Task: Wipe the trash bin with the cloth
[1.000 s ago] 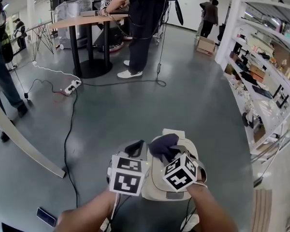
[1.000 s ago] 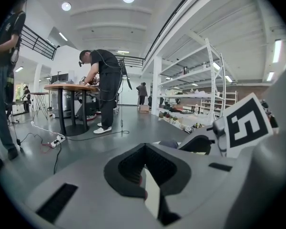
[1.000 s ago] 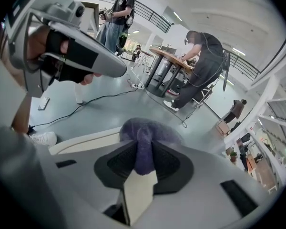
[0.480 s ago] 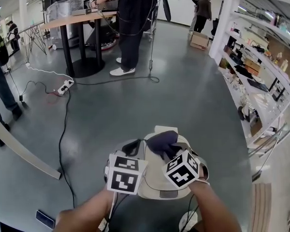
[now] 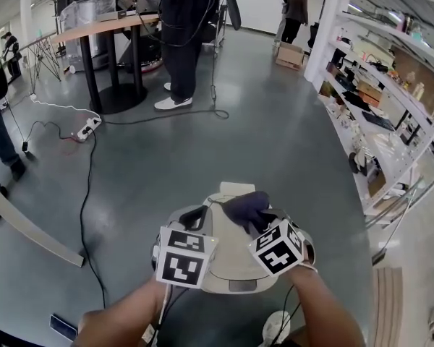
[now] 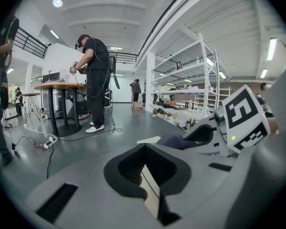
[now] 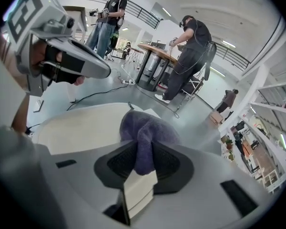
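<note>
The trash bin (image 5: 215, 272) is a round bin with a cream lid (image 7: 78, 128), right below me in the head view. A purple cloth (image 5: 247, 208) lies bunched on the far part of the lid. My right gripper (image 5: 257, 226) is shut on the cloth (image 7: 142, 136), which bulges out in front of its pads. My left gripper (image 5: 194, 219) hovers at the lid's left far edge, its pads shut together with nothing between them. The left gripper view shows the cloth (image 6: 175, 141) and the right gripper (image 6: 202, 133) to its right. The left gripper (image 7: 102, 73) shows at upper left of the right gripper view.
A black cable (image 5: 88, 194) runs over the grey floor to a power strip (image 5: 84, 128). A person (image 5: 181, 42) stands at a round-foot table (image 5: 108, 27) ahead. Shelving (image 5: 390, 114) lines the right side. A pale beam (image 5: 29, 226) lies at left, a phone (image 5: 62, 327) near my feet.
The head view has shifted, so the table and person sit further left and up. Both grippers and the cloth stay over the bin's lid, with the cloth nudged slightly toward the far edge.
</note>
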A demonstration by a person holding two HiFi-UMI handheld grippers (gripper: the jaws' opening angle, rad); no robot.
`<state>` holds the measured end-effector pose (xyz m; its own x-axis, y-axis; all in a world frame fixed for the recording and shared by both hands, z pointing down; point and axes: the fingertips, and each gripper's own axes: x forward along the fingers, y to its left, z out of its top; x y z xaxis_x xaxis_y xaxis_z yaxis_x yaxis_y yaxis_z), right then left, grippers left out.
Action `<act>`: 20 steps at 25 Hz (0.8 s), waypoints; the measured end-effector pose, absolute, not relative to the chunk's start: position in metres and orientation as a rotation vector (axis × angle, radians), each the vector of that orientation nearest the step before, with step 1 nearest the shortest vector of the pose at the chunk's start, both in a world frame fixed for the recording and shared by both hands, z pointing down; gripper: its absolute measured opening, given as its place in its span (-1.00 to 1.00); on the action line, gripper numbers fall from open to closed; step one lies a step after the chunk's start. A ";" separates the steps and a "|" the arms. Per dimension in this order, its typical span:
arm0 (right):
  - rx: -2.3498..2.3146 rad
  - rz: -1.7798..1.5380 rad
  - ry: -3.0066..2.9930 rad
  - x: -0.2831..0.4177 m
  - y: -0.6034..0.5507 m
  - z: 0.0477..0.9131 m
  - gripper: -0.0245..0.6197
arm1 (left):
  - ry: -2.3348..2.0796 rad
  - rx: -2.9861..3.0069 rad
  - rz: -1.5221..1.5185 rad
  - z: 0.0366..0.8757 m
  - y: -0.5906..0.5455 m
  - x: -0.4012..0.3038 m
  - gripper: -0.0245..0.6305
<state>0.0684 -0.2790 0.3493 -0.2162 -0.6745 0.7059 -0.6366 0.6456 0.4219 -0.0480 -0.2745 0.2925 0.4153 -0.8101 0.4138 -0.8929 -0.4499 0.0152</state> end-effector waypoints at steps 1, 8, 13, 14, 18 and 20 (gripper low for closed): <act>1.038 -0.050 -1.914 0.071 -0.280 0.349 -0.64 | -1.495 2.439 0.516 0.292 -0.275 -0.046 -0.93; 1.078 -0.043 -1.907 0.093 -0.278 0.348 -0.64 | -1.475 2.456 0.517 0.289 -0.271 -0.028 -0.93; 1.078 -0.053 -1.876 0.105 -0.277 0.351 -0.64 | -1.467 2.454 0.520 0.292 -0.271 -0.021 -0.93; 1.080 -0.049 -1.876 0.105 -0.277 0.351 -0.64 | -1.459 2.451 0.515 0.293 -0.271 -0.020 -0.93; 1.164 -0.044 -1.928 0.105 -0.279 0.334 -0.64 | -1.485 2.457 0.510 0.285 -0.271 -0.022 -0.93; 1.198 -0.046 -1.981 0.100 -0.277 0.320 -0.64 | -1.500 2.457 0.508 0.283 -0.269 -0.025 -0.93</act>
<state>0.0996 -0.2771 0.3199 -0.2283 -0.7575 0.6117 -0.7280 0.5500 0.4093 -0.0251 -0.2686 0.2828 0.4200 -0.8146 0.4000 -0.8900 -0.4560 0.0058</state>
